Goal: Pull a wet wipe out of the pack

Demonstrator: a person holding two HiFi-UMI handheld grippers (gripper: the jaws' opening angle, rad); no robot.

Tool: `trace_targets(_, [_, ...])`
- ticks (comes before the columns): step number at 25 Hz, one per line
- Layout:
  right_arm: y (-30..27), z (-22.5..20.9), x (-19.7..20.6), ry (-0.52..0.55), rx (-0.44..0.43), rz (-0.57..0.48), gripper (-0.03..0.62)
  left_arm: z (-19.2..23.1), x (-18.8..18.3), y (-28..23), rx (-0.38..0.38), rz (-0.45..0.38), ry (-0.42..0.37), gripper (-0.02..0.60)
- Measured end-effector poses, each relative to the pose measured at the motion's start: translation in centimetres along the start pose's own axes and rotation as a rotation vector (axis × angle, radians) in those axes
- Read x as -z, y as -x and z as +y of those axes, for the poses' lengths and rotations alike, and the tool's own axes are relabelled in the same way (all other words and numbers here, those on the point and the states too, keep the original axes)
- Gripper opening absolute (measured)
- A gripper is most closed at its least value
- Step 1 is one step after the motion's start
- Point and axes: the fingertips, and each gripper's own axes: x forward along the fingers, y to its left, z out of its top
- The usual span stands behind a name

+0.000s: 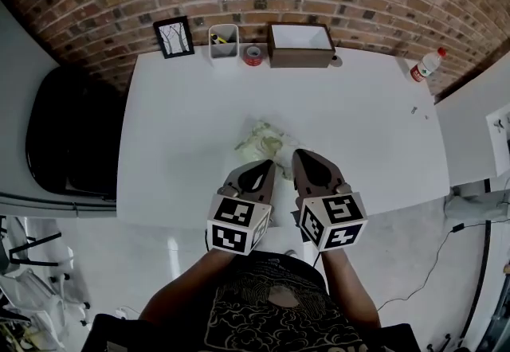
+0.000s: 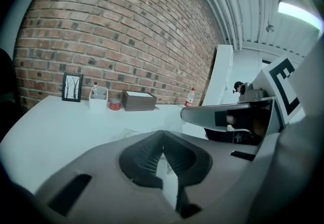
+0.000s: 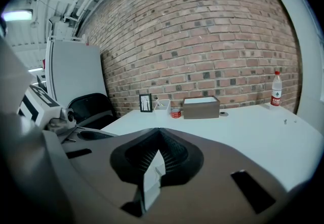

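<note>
The wet wipe pack, pale green and crinkled, lies flat near the middle of the white table. My left gripper sits at the pack's near edge with its jaws closed to a point. My right gripper rests just right of it, by the pack's near right corner, jaws also together. In the left gripper view the left gripper meets at its tip, and part of the pack peeks over the jaws. In the right gripper view the right gripper is shut and hides the pack. I see no wipe between either pair of jaws.
Along the brick wall at the back stand a framed picture, a white holder, a red tape roll and a brown box. A bottle lies at the far right corner. A black chair stands left of the table.
</note>
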Motion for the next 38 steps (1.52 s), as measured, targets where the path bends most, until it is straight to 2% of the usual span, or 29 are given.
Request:
trace_targets(7, [2.5, 0.0, 0.8, 0.023, -0.047, -0.005, 0.017, -2.1, -0.1, 1.1, -0.072, -0.04, -0.001, 0.012])
trace_targets(21, [7.6, 0.8, 3.5, 0.076, -0.126, -0.001, 0.017, -6.8, 1.6, 3.7, -0.176, -0.067, -0.013, 0.012])
trace_targets(31, [10.5, 1.3, 5.3, 0.135, -0.152, 0.004, 0.015, -9.8, 2.9, 5.4, -0.218, -0.082, -0.027, 0.012])
trace_targets(38, [12.2, 2.0, 5.9, 0.147, -0.166, -0.013, 0.017, -10.7, 3.6, 6.8, -0.251, -0.1, 0.0, 0.012])
